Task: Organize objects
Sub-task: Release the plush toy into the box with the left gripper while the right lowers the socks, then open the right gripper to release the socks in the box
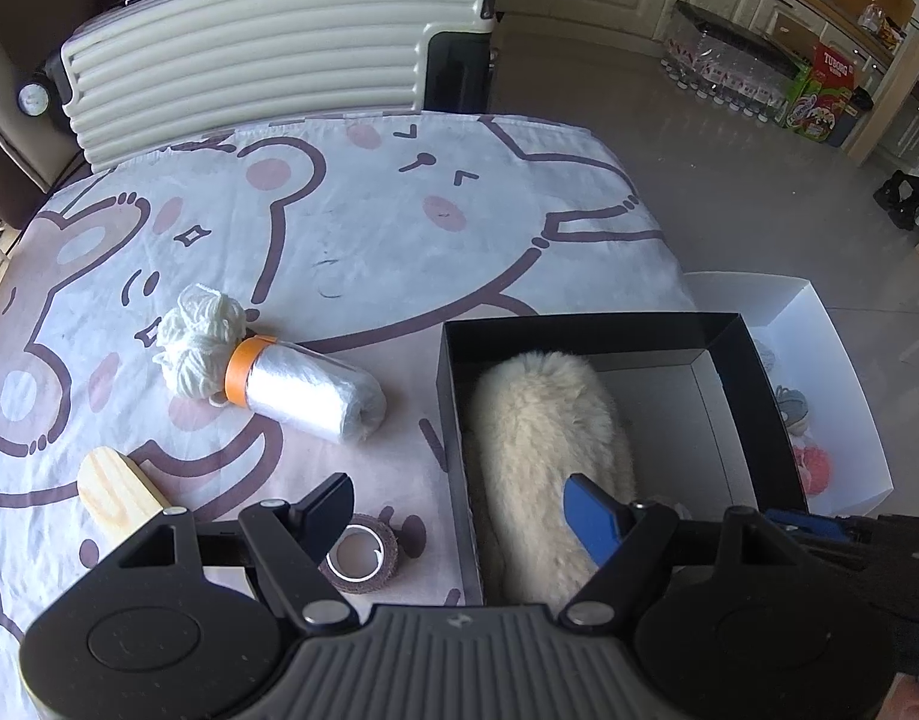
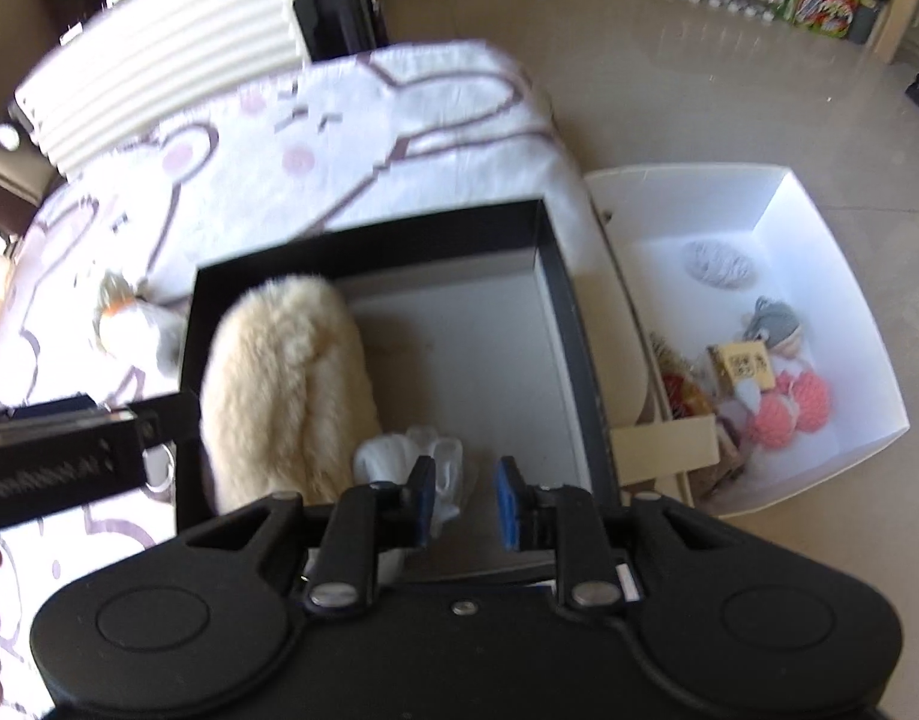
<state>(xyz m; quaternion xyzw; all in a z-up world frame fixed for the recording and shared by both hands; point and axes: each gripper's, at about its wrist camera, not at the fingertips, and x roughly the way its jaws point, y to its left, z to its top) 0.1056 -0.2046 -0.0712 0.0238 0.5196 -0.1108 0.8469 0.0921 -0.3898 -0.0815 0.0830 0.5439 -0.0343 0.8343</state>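
A black box (image 1: 753, 384) stands on the table's right side and holds a cream furry item (image 1: 549, 438), also in the right wrist view (image 2: 285, 384). My left gripper (image 1: 465, 510) is open, its jaws wide apart over the box's left wall. My right gripper (image 2: 462, 495) is open and empty above the box (image 2: 555, 300), near a white crumpled item (image 2: 399, 450). On the cloth lie a white yarn ball (image 1: 201, 339), a clear plastic roll with an orange band (image 1: 309, 390), a wooden block (image 1: 117, 492) and a brown tape roll (image 1: 360, 552).
A white box (image 2: 819, 228) beside the table holds pink and grey yarn items and small packets. A cream suitcase (image 1: 267, 54) stands behind the table. The table edge runs along the right, with tiled floor beyond.
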